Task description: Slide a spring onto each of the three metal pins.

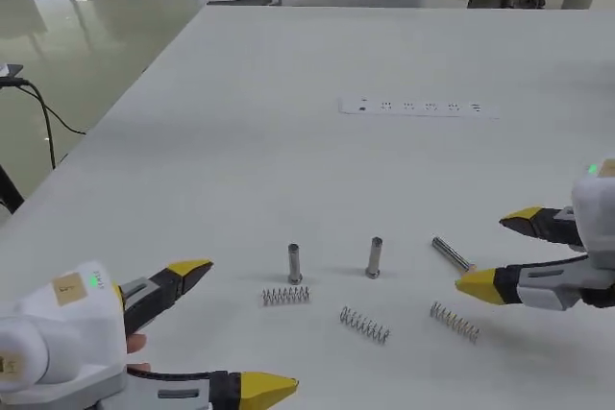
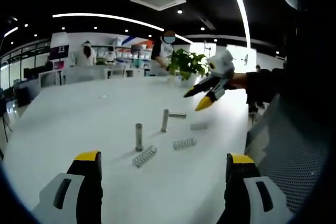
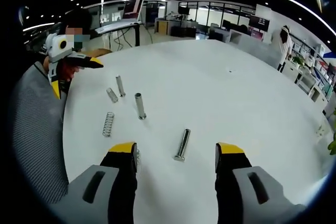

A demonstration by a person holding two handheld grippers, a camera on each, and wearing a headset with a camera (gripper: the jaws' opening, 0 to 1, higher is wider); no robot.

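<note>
**Both tongs wide, springs loose on the table**

In the head view my left tongs [image 1: 250, 325] sit at 7 o'clock, jaws spread wide and holding nothing. My right tongs [image 1: 482, 253] reach in from 3 o'clock, jaws just as wide and empty. Their lower yellow tip is near the lying pin [image 1: 450, 253]. In the right gripper view that pin lies flat on the white table [image 1: 240, 141], ahead of my two jaws and between them.

The left pin [image 1: 294, 263] and the middle pin [image 1: 375, 256] stand upright, side by side. Each pin has a spring lying at its 6 o'clock:
- the first spring [image 1: 286, 296], just below the left pin;
- the second spring [image 1: 365, 325];
- the third spring [image 1: 455, 322].

A power strip [image 1: 418, 107] lies at 12 o'clock, well apart.
</note>
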